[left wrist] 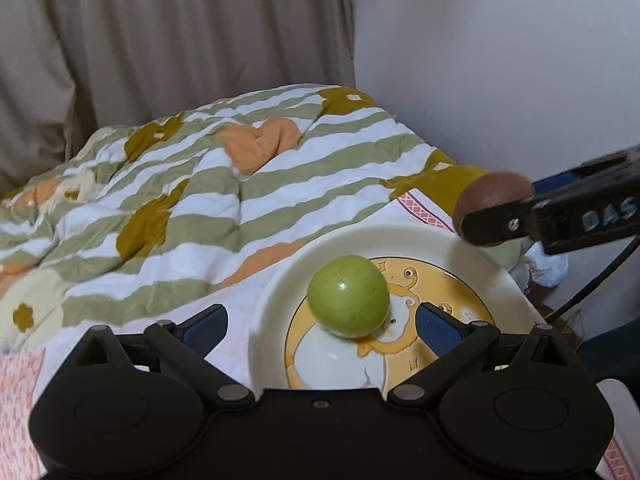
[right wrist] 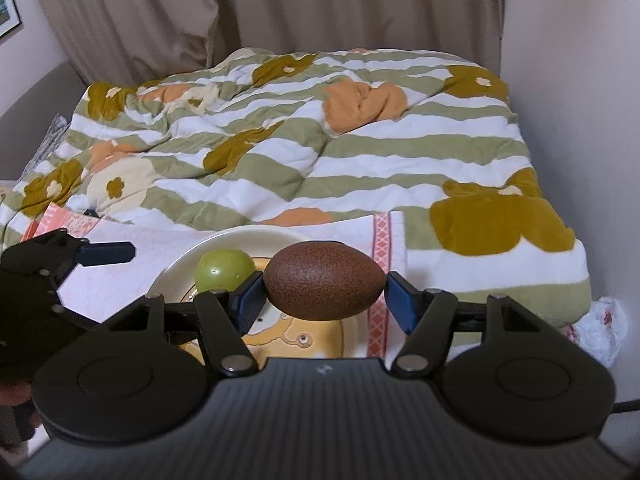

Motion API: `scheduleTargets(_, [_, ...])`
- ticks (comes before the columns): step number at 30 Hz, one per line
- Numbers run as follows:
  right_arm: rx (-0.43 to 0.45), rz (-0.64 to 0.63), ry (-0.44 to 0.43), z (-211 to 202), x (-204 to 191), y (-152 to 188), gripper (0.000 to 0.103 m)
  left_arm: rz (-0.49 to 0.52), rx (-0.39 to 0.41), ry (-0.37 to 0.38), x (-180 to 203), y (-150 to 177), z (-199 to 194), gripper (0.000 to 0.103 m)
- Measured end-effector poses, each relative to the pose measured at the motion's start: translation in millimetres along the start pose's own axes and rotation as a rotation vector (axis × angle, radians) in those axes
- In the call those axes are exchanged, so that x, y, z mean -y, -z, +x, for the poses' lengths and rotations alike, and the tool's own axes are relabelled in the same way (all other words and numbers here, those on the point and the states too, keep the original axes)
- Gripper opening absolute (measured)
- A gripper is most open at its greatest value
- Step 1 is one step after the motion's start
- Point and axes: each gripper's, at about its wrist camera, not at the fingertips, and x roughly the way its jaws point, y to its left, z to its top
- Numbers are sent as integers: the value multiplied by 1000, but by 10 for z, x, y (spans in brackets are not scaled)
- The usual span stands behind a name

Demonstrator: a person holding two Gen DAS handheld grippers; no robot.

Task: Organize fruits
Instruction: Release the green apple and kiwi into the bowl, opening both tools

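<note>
A round green fruit (left wrist: 349, 295) lies on a cream plate (left wrist: 280, 288) with an orange cartoon picture. My left gripper (left wrist: 320, 322) is open, its fingers on either side of the fruit and apart from it. My right gripper (right wrist: 324, 286) is shut on a brown oval fruit (right wrist: 324, 285) and holds it above the plate's (right wrist: 188, 258) near right side. In the left wrist view the brown fruit (left wrist: 494, 196) and the right gripper (left wrist: 496, 216) hang over the plate's far right rim. The green fruit (right wrist: 224, 270) shows left of it.
The plate rests on a pink-and-white cloth (right wrist: 132, 248) on a bed. A striped quilt (right wrist: 304, 152) with flowers lies rumpled behind. Curtains (right wrist: 248, 8) and a wall (left wrist: 500, 60) stand behind and to the right. A white plastic bag (right wrist: 604, 328) lies at the right.
</note>
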Motion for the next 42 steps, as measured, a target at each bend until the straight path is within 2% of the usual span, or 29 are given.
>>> scheduleTargets(6, [-33,-59,-23,191,-147,74,80,-73,8,-19,-120,75,-226,102])
scheduleTargets(13, [-35,-155,-3,380,-327,116,80,-125,10,-57,-261,219,-452,102])
scheduleTargets(18, [-18,-223,7,454,-408,161,80,-160,7,-75,-366,308,-586,102])
scheduleTargets(23, [35,-325,3,472,-456,241,82,-190,3,-84,-430,391,-684,102])
scheduleTargets(25, [59,-353,20,459,-471,258,87,-193,5,-91,-439,426,-725,102])
scheduleTargets(26, [70,-364,31,446,-482,258,98,-195,5,-93,-443,436,-742,102])
scheduleTargets(27, [79,-371,42,431,-489,259,103,-196,6,-96,-437,451,-761,102])
scheduleTargets(29, [100,-367,48,379,-484,261,103,-198,8,-99,-426,475,-792,102])
scheduleTargets(35, [88,-293,17,187,-427,276,103,-221,23,-105,-400,500,-900,102])
scheduleTargets(42, [104,-253,11,-290,-456,333,103,-240,78,-112,-298,479,-1176,102])
